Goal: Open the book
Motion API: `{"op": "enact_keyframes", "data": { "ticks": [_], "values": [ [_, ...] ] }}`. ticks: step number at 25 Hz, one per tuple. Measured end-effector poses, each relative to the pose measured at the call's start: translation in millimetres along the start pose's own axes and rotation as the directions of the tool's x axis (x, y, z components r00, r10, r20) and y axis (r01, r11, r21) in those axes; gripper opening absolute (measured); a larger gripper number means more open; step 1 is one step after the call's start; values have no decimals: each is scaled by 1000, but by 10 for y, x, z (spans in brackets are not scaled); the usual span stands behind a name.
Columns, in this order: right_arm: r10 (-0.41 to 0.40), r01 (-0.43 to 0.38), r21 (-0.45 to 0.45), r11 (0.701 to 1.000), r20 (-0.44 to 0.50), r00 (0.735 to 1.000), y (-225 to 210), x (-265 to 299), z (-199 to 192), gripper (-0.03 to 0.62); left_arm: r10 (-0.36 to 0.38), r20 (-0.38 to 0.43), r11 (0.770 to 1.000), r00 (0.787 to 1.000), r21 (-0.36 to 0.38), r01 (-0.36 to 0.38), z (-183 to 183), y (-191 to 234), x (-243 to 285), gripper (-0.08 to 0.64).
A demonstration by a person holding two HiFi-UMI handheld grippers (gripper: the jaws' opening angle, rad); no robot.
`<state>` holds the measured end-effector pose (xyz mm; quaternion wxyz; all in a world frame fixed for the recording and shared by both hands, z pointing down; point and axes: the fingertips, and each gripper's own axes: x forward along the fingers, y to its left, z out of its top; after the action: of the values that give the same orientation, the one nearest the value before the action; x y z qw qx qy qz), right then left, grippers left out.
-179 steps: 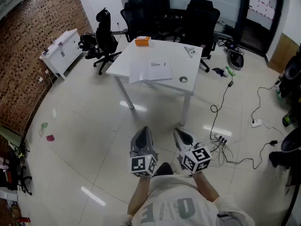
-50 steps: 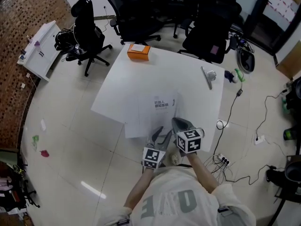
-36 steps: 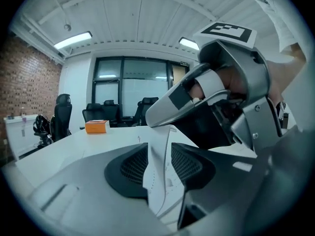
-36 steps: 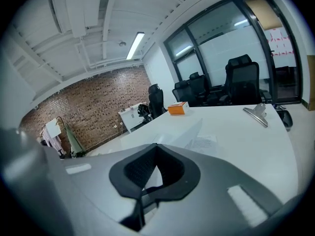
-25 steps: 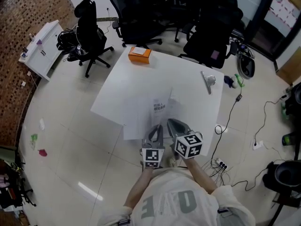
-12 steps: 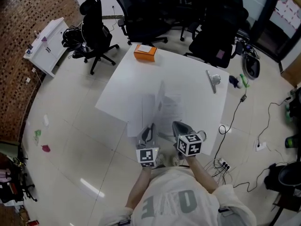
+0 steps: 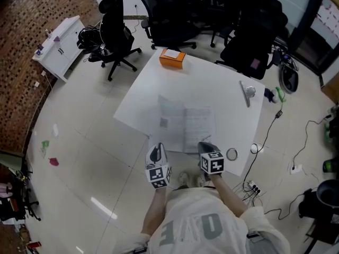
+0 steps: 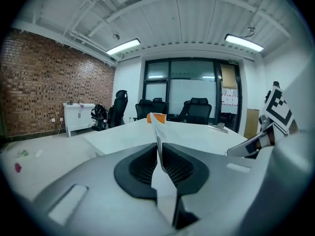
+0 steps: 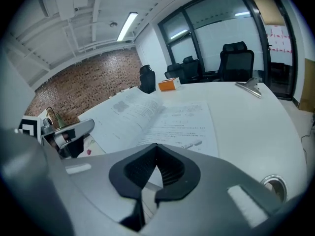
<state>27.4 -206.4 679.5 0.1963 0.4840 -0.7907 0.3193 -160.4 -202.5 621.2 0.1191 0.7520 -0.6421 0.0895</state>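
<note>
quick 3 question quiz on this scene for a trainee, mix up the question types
1. True or false: the book lies shut on the table.
2. Multiple choice: what stands between the jaws of the left gripper? A a page of the book; B a pen; C nothing.
3. Fill in: the box at the table's far edge is ____ in colour.

Key
1. False: it lies open.
2. A: a page runs edge-on between the jaws, which are opening.
3. Orange.
</note>
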Motion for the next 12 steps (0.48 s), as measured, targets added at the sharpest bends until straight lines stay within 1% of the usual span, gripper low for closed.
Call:
{"op": "enact_keyframes", "data": {
  "ticks": [6,9,12],
  "values": [
    [-35,34,-17,999,-44,998,-69,76,-131,3,56,-96,997,994,-56,-62,-398,192,54,52],
    [-58,56,-36,998,-56,997,-123,82,-201,3,68,-130,993,989,-84,-79,-548,228,44,57],
    [-74,72,-41,997,-63,995,-172,86,-225,3,74,-164,992,984,-92,-90,-658,256,50,77]
  ]
}}
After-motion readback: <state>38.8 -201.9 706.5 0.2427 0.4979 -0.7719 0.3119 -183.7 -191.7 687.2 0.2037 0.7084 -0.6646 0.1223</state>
